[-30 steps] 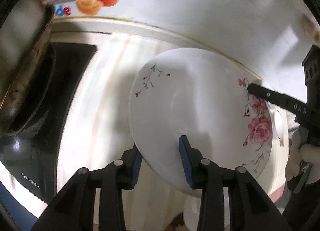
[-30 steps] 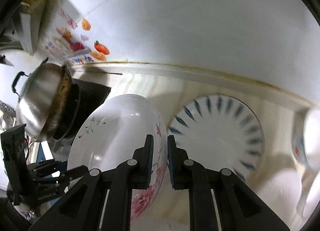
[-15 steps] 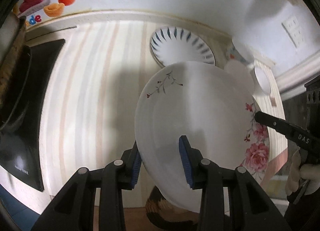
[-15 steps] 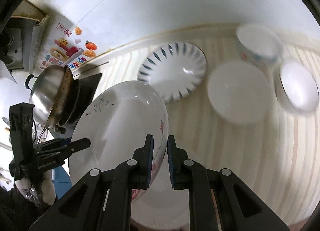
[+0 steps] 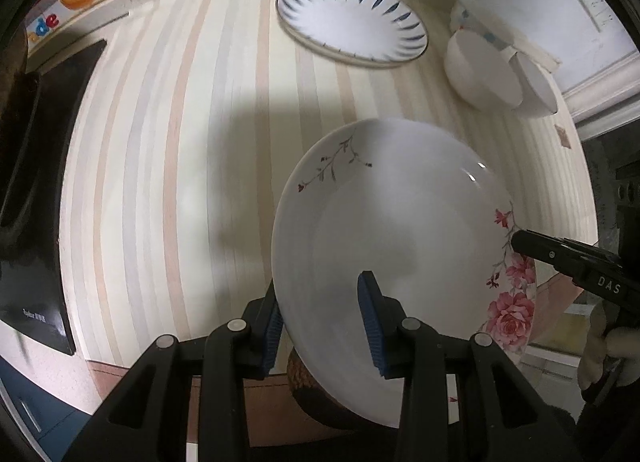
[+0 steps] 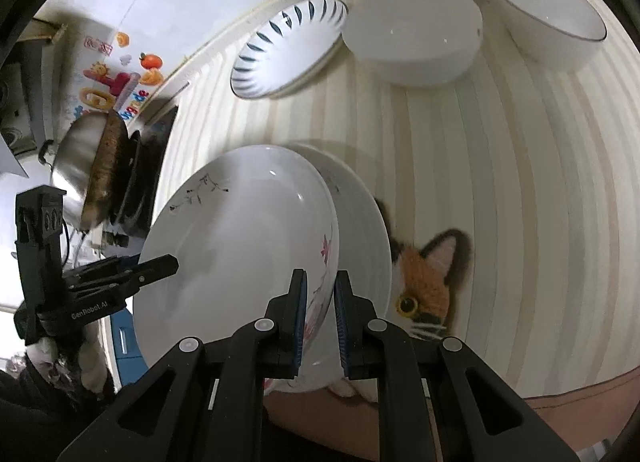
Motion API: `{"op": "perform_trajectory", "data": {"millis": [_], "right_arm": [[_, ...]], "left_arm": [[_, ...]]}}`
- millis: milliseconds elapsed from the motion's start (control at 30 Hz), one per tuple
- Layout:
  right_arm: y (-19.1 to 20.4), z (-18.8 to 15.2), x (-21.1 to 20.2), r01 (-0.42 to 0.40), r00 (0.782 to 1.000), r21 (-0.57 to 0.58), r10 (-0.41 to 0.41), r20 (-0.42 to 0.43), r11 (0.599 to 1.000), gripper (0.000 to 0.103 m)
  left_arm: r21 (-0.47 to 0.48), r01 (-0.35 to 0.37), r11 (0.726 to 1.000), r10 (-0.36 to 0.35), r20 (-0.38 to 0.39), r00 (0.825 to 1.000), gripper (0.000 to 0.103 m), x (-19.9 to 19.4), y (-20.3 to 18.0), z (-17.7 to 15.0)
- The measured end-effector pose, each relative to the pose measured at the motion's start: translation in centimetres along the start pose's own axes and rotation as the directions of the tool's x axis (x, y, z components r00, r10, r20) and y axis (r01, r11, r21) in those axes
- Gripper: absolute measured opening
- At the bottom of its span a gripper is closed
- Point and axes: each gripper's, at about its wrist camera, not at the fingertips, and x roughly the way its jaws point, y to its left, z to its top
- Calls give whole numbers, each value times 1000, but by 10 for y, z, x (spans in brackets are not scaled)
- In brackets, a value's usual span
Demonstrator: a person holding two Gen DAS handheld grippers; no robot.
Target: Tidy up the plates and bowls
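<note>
**Floral plate held over its match; stacking incomplete**

My left gripper (image 5: 326,322) straddles the near-left rim of the white porcelain plate with pink rose print (image 5: 396,262). Its blue pads (image 5: 370,320) sit on either side of the rim, one below and one above, but with a wide gap between them. I judge these jaws apart and only bracketing the plate, not clamping it.

My right gripper (image 6: 320,318) has its jaws drawn close together, clamped on the opposite, rose-printed rim of the same plate (image 6: 240,246). The plate is tilted and clear of the striped cream countertop (image 6: 520,182).

Directly beneath it lies a second white plate of like pattern (image 6: 360,230), resting partly on a cat-face mat (image 6: 424,282).

Status, as I judge it:
- Done: none of the dishes visible is stacked yet.
- In hand: lowering the held plate onto its match.
- Left: the white plate with blue petal strokes (image 5: 352,22) stands alone at the back. To the right, the three white bowls (image 6: 412,38) stand side by side, not nested.
</note>
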Motion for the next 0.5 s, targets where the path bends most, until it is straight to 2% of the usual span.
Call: {"op": "perform_trajectory", "data": {"millis": [333, 500], "right_arm": [[3, 3, 16, 22, 999, -14, -22, -29, 1000, 15], [3, 4, 22, 59, 997, -18, -59, -48, 998, 15]], "left_arm": [[8, -34, 999, 35, -60, 998, 33, 19, -5, -4], [11, -49, 999, 50, -76, 996, 33, 25, -9, -4]]}}
